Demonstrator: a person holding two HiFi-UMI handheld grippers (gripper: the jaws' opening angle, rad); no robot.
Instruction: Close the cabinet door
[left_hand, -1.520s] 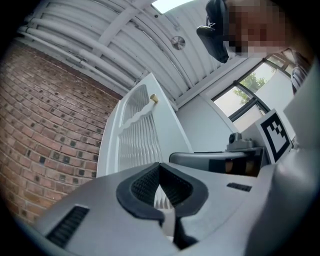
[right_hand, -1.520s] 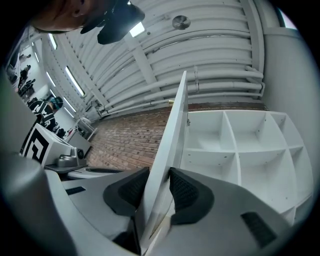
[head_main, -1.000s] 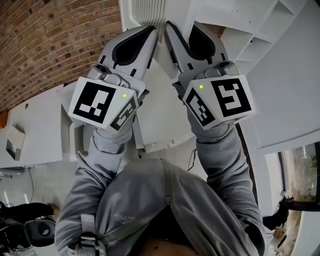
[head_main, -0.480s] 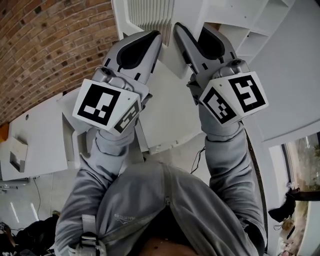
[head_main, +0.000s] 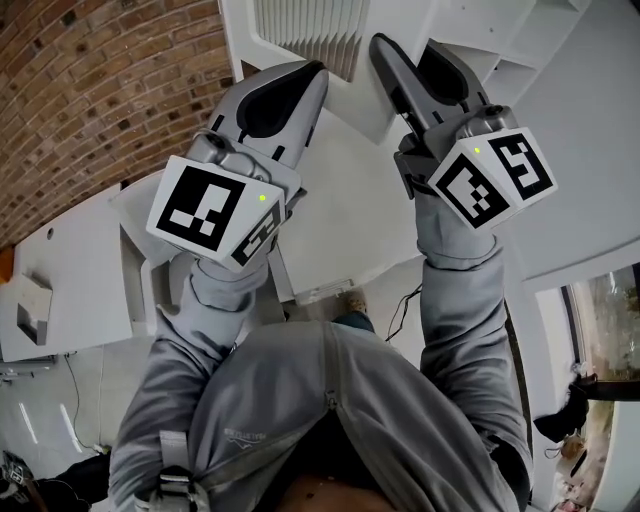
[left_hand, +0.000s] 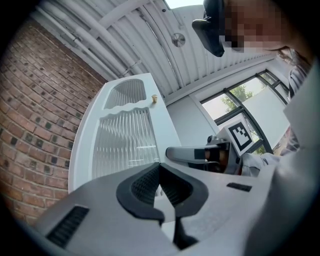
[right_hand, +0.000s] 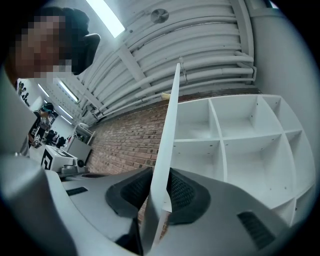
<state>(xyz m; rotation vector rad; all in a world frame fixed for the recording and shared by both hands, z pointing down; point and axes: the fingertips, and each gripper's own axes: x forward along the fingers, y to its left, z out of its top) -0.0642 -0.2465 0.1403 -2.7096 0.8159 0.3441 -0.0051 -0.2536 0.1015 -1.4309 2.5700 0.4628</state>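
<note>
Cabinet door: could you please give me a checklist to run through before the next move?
1. Door edge between the right tongs: ok; they have just been closing on it.
2. Left tongs shut and holding nothing: ok.
3. Left tongs touching the door: cannot tell.
4. Nothing juts from the shelves: ok, as far as they show.
5. Door closed: not ok; it stands out from the shelves.
</note>
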